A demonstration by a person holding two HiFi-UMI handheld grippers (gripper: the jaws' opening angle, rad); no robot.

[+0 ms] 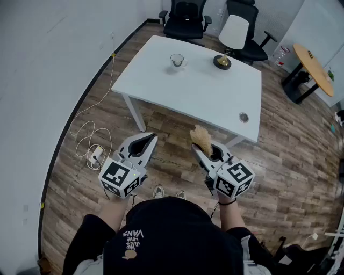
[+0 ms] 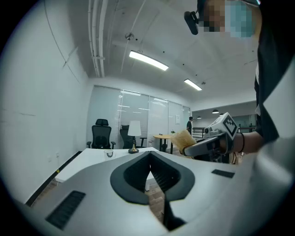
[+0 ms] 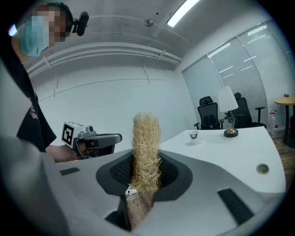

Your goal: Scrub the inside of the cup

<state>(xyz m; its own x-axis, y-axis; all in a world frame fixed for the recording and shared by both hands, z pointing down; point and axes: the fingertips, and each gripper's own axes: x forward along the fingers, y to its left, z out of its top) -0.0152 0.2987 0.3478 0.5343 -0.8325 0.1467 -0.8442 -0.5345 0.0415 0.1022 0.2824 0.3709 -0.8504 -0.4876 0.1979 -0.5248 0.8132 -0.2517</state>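
Note:
A clear glass cup (image 1: 177,60) stands on the far side of the white table (image 1: 199,94), well ahead of both grippers. It shows small in the left gripper view (image 2: 109,154) and in the right gripper view (image 3: 194,135). My right gripper (image 1: 198,148) is shut on a tan loofah scrubber (image 1: 201,138), which sticks up from between the jaws (image 3: 146,143). My left gripper (image 1: 151,138) is shut with nothing in it (image 2: 150,155). Both are held side by side over the wooden floor, short of the table's near edge.
A table lamp (image 1: 222,60) with a white shade stands to the right of the cup. Two black office chairs (image 1: 185,16) sit behind the table. A round wooden table (image 1: 314,67) is at the right. A cable and power strip (image 1: 95,156) lie on the floor at the left.

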